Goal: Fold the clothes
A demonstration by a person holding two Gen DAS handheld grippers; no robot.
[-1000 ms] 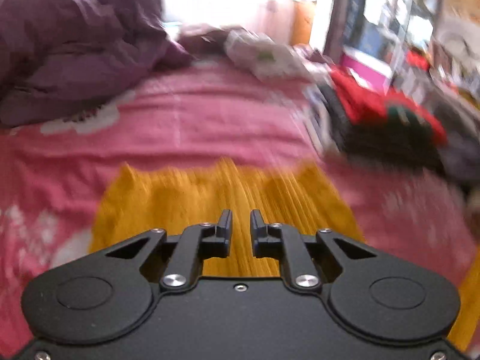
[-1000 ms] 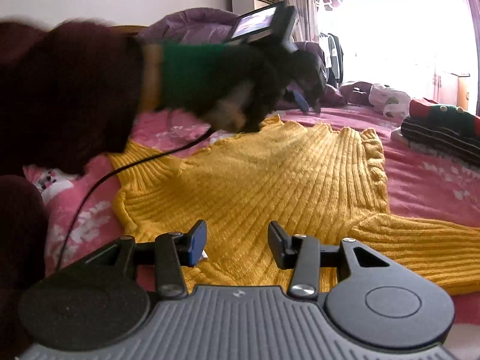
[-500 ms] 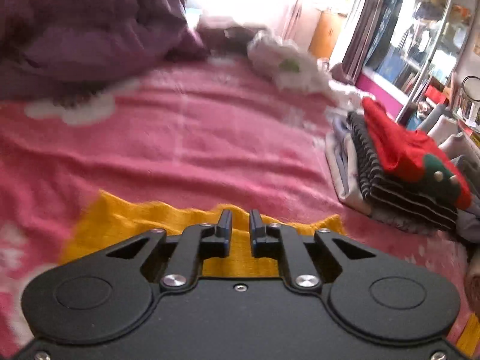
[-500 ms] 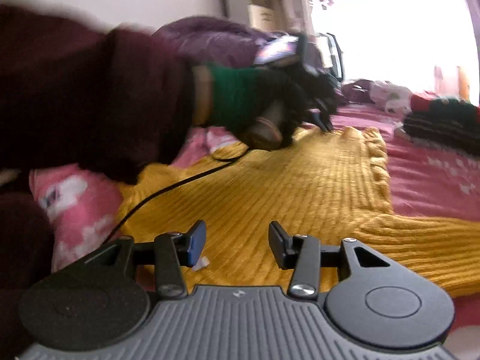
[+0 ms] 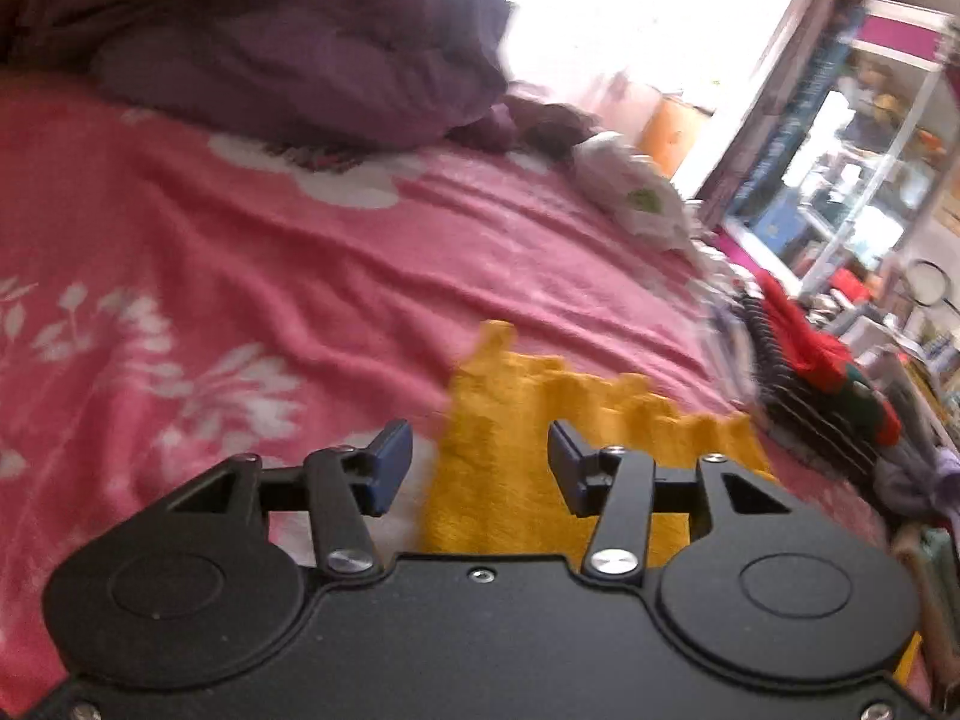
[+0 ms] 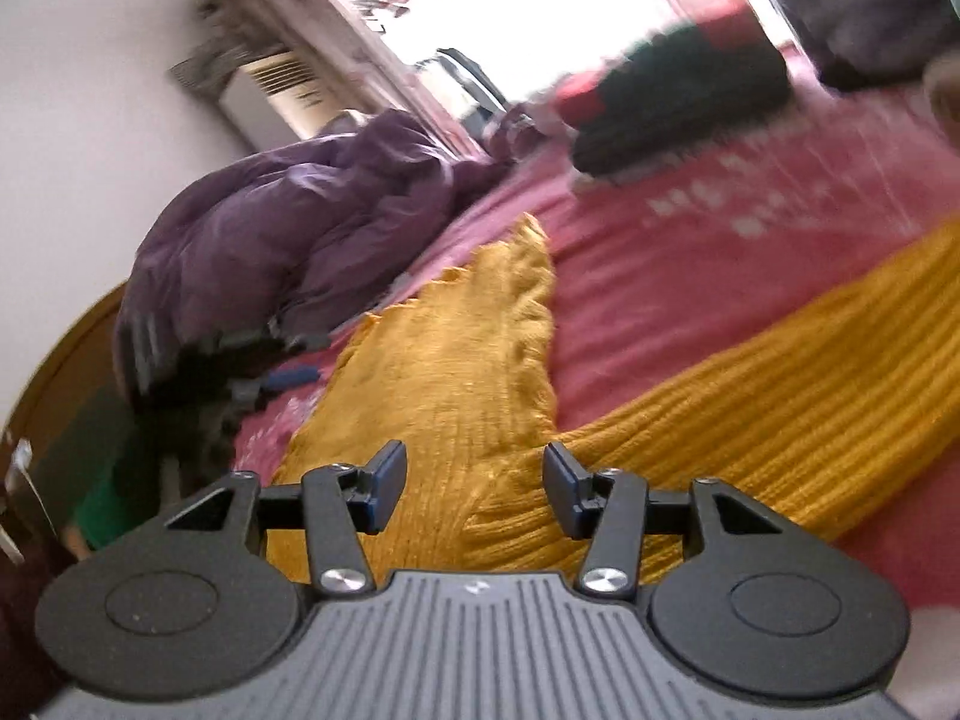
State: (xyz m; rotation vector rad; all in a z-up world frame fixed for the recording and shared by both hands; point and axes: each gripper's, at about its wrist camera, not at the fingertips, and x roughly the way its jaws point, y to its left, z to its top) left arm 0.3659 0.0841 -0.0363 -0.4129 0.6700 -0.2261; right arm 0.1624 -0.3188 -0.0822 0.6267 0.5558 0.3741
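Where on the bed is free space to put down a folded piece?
Bare pink bedsheet lies between the purple quilt and the yellow sweater. More lies between the sweater's body and its sleeve. The clothes pile crowds the bed's right edge.

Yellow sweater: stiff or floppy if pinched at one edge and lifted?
Probably floppy: the yellow sweater is ribbed knit lying limp on the pink bedspread, its hem rippled. Likely hefty for cloth, since the knit looks thick. The long sleeve would probably trail.
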